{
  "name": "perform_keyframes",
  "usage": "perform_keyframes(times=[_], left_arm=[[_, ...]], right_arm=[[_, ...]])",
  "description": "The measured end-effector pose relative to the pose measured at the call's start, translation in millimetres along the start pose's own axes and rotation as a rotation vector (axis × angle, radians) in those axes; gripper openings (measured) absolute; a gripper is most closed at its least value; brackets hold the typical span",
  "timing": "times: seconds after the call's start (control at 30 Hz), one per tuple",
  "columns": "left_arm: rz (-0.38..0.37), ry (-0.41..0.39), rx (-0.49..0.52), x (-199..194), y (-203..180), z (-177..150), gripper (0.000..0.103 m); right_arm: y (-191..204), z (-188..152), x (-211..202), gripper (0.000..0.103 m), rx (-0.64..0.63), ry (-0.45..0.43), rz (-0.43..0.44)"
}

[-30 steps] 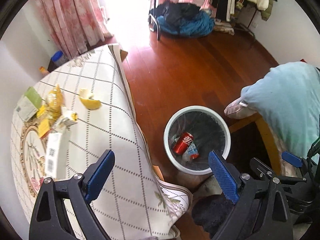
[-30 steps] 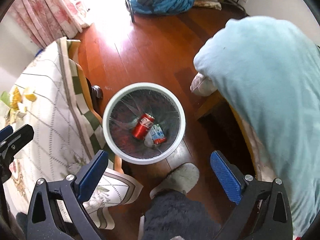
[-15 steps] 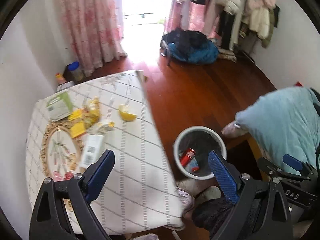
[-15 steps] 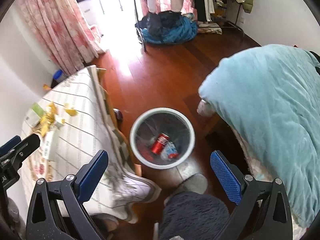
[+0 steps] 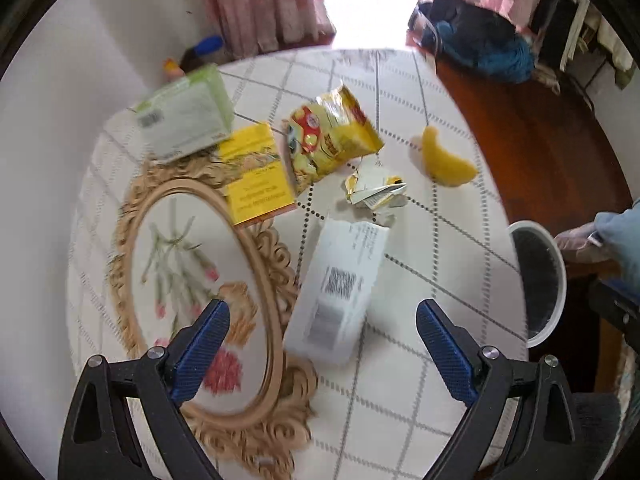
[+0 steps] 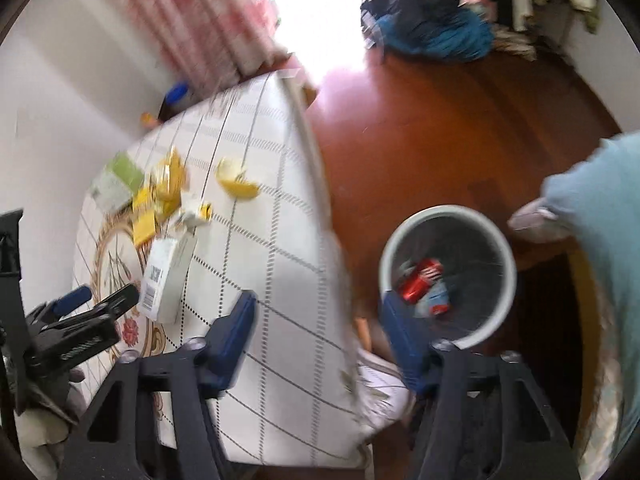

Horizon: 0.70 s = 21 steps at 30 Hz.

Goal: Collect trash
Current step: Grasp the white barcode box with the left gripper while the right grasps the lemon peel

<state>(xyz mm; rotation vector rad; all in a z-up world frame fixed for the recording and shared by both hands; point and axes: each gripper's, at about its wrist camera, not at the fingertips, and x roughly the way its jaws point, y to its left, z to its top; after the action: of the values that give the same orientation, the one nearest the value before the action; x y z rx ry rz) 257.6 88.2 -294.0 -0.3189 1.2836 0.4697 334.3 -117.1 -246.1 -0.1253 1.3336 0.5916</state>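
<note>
- We see the table (image 5: 420, 400) under a white cloth with a dotted diamond grid; an ornate oval floral motif (image 5: 192, 280) fills its left part.
- Off the table's right edge, on the dark wooden floor (image 6: 420, 128), stands the white trash bin (image 6: 508, 292) with a dark liner. In the right wrist view it holds a red can (image 6: 420, 280) and a small white-and-blue item beside it.
- Our left gripper (image 5: 322, 344) hangs above the table with its blue pads spread wide and nothing between them. The white carton (image 5: 340, 288) lies flat in the gap between its fingers, barcode up.
- Our right gripper (image 6: 320, 344) is likewise spread and empty, and is blurred. It sits over the table's right edge, one finger above the cloth, the other near the bin's rim.
- A pale green-and-white pack (image 5: 188, 116) lies at the far left of the table.
- A yellow card (image 5: 256, 176) lies just beside that pack, overlapping the motif's border.
- A yellow snack bag (image 5: 328, 136) is crumpled, touching the card's right side.
- A yellow peel (image 5: 444, 160) lies apart, toward the right edge.
- A small crumpled wrapper (image 5: 376, 192) sits between the snack bag and the carton.
- All this trash is on the table, well apart from the bin.
</note>
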Motion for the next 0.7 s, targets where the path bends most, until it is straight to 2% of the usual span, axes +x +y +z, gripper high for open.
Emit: perform_keyframes(times=[0.07, 0.1, 0.13, 0.17, 0.23, 0.27, 0.33, 0.47, 0.57, 0.63, 0.7], left_arm=[[-0.005, 0.036, 0.024, 20, -2, 7, 0.095], [-0.011, 0.051, 0.026, 25, -2, 9, 0.09], [-0.016, 0.066, 0.021, 32, -1, 10, 0.073], [-0.015, 0.081, 0.008, 38, 1, 10, 0.063], [-0.072, 0.082, -0.041, 39, 9, 10, 0.05], [-0.08, 0.076, -0.07, 38, 13, 8, 0.05], [-0.046, 0.054, -0.11, 34, 20, 4, 0.049], [-0.054, 0.035, -0.197, 34, 34, -4, 0.049], [-0.051, 0.032, -0.199, 34, 34, -5, 0.048], [-0.044, 0.029, -0.197, 34, 32, -7, 0.047], [-0.04, 0.024, -0.195, 32, 30, -6, 0.046]], right_arm=[[13, 16, 24, 0.064, -0.038, 0.033, 0.007], [17, 23, 33, 0.064, -0.051, 0.04, 0.015], [22, 34, 43, 0.064, -0.073, 0.048, 0.019], [29, 45, 53, 0.064, -0.101, 0.057, 0.005], [41, 64, 69, 0.064, -0.151, 0.066, 0.002], [49, 71, 76, 0.064, -0.175, 0.071, -0.001], [66, 87, 93, 0.064, -0.246, 0.083, -0.019], [91, 106, 122, 0.062, -0.332, 0.105, -0.055], [104, 109, 139, 0.049, -0.377, 0.129, -0.066], [110, 109, 150, 0.03, -0.39, 0.147, -0.064], [111, 107, 154, 0.015, -0.388, 0.151, -0.053]])
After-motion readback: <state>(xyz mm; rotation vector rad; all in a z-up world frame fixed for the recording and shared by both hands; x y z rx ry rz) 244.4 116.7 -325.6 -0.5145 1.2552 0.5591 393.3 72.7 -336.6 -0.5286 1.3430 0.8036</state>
